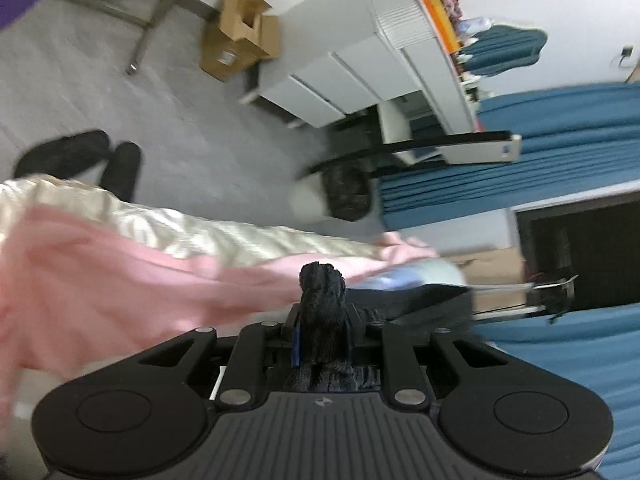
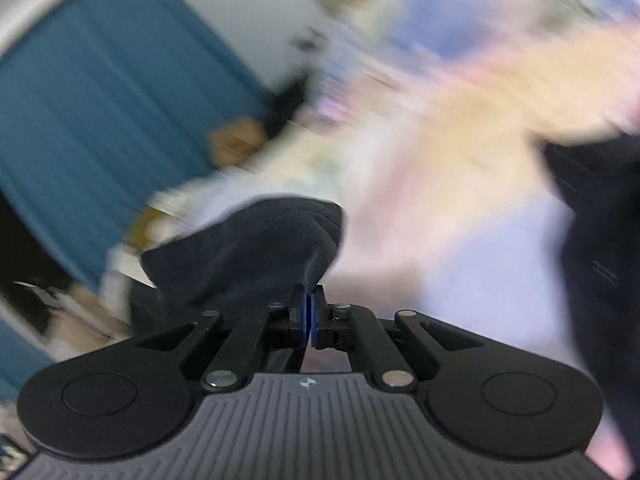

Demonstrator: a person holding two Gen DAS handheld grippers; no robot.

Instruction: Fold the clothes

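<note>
A fold of one dark garment [image 1: 424, 300] is pinched in the left claw [image 1: 322, 280], and its other part [image 2: 248, 248] is clamped in the right claw [image 2: 309, 304], both jaws closed on cloth. Just beyond the left claw one pink garment [image 1: 120, 280] and one cream cloth [image 1: 192, 232] are seen. Through the heavy blur the grip seems shallow, so the fabric could be lost by a sharp swing.

grippers: 2, left gripper [image 1: 322, 320], right gripper [image 2: 308, 312]
dark garment [image 2: 248, 248]: 1
pink garment [image 1: 100, 264]: 1
cardboard box [image 1: 240, 36]: 1
black shoes [image 1: 80, 160]: 2
drawer cabinet [image 1: 340, 76]: 1
</note>
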